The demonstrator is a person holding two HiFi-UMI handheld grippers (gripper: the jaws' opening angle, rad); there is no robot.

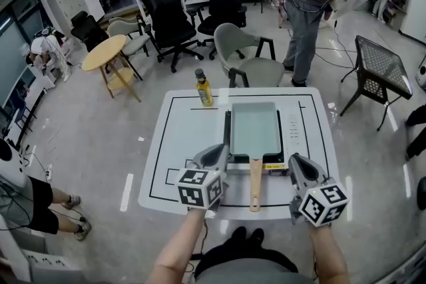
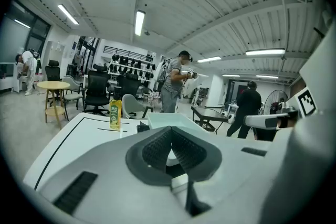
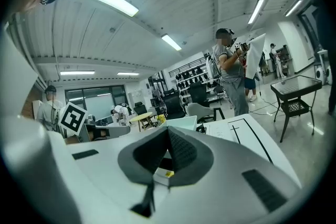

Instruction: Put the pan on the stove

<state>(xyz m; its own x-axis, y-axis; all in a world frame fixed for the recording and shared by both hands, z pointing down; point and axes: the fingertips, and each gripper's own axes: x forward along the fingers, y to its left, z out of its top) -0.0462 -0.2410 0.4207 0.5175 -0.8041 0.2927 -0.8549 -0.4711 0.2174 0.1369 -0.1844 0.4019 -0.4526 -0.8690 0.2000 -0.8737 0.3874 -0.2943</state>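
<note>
The rectangular pan (image 1: 255, 130) sits on the black stove (image 1: 228, 140) at the middle of the white counter (image 1: 180, 143). Its wooden handle (image 1: 255, 184) runs out past the stove's near edge, toward the person. The left claw (image 1: 221, 151) hangs just beyond the stove's near-left corner, jaws pressed together with nothing between them. The right claw (image 1: 293, 160) hangs off the stove's near-right corner, also fully closed and empty. Neither touches the handle. A yellow bottle (image 1: 204, 90) stands upright beyond the stove's far-left corner.
</note>
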